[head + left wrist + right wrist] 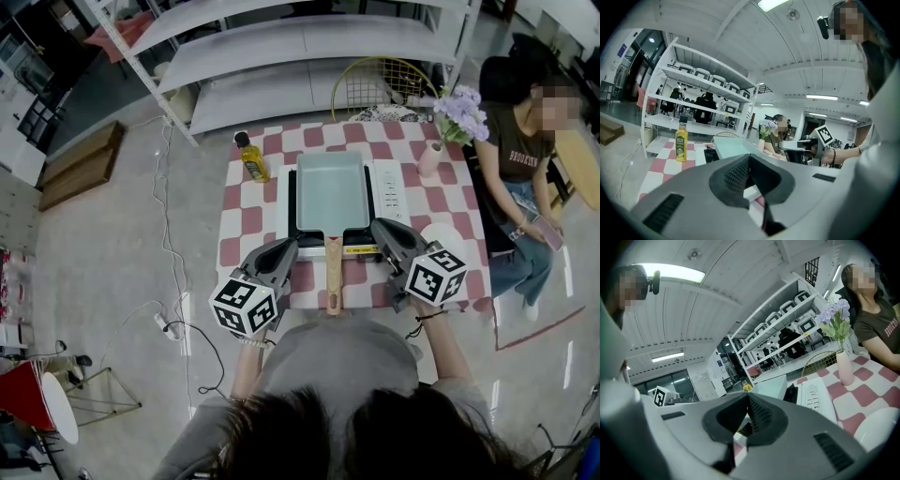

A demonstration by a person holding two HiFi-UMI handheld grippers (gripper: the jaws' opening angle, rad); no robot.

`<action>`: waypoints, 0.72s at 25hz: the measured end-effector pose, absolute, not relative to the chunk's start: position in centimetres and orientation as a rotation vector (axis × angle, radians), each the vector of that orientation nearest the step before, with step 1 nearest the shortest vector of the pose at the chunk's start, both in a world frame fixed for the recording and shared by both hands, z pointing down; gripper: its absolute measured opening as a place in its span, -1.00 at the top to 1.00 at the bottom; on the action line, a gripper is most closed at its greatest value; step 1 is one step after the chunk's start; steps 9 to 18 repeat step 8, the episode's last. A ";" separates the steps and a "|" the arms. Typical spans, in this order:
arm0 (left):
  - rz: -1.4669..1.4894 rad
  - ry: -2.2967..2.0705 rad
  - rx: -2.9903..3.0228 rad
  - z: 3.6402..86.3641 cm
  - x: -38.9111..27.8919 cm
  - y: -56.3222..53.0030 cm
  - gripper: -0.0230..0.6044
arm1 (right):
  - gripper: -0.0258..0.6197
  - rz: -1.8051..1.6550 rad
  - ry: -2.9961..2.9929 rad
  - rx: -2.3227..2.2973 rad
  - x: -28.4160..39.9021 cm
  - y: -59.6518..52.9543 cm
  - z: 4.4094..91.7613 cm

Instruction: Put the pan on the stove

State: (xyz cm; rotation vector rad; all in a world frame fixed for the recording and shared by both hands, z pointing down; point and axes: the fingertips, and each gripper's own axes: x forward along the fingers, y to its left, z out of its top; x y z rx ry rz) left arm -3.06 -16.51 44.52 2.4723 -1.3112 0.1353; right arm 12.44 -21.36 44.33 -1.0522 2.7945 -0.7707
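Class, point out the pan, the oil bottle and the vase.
pan (333, 192), head view, its pale base.
oil bottle (254, 166), head view, yellow body.
vase (844, 367), right gripper view, pink body.

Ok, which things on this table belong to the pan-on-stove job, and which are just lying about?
Belongs to the job:
- pan, already sitting on the stove
- stove
- left gripper and right gripper, jaws shut with nothing in them

Just lying about:
- oil bottle
- vase of purple flowers
- checkered cloth, under everything
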 end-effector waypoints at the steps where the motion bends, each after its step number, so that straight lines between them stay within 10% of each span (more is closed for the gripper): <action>1: 0.137 -1.312 2.471 44.6 -3.0 -16.5 0.84 | 0.85 -0.770 2.795 -1.052 12.5 -21.4 44.4; 18: 0.151 -1.304 2.472 44.9 -2.7 -16.6 0.84 | 0.85 -0.772 2.800 -1.068 12.9 -21.6 45.0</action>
